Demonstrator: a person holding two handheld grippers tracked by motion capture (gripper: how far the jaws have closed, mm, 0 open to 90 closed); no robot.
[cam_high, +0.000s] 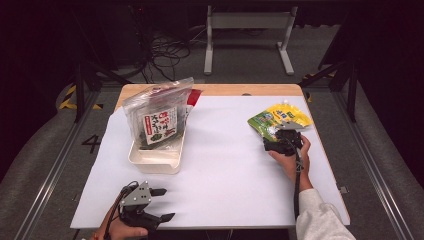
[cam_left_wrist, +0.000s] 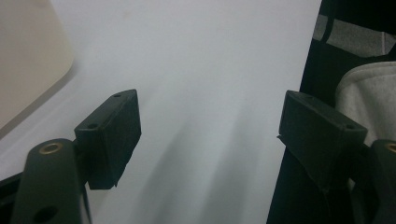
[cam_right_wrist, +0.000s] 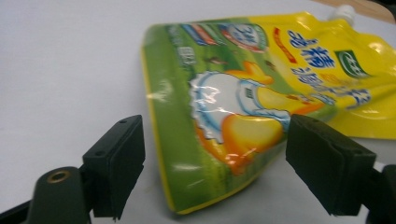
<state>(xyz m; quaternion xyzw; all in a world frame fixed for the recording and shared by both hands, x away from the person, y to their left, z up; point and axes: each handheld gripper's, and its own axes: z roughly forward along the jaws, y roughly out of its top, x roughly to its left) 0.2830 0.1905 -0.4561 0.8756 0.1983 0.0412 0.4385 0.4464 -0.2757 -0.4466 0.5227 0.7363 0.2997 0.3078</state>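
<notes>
Right gripper view: the right gripper (cam_right_wrist: 212, 163), jaws apart, straddles the pouch's (cam_right_wrist: 243, 107) lower corner. Glossy and limp, it likely slips; grip that flat sealed edge. The left gripper (cam_high: 159, 204) hangs released.

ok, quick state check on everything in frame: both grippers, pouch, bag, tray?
left gripper: open, empty, at the table's near edge
right gripper: open, jaws either side of the pouch's green end, not closed on it
yellow-green spout pouch: lying flat on the table, cap on
clear snack bag: sitting upright in the tray, top looks closed
white tray: right way up, holding the bag
</notes>
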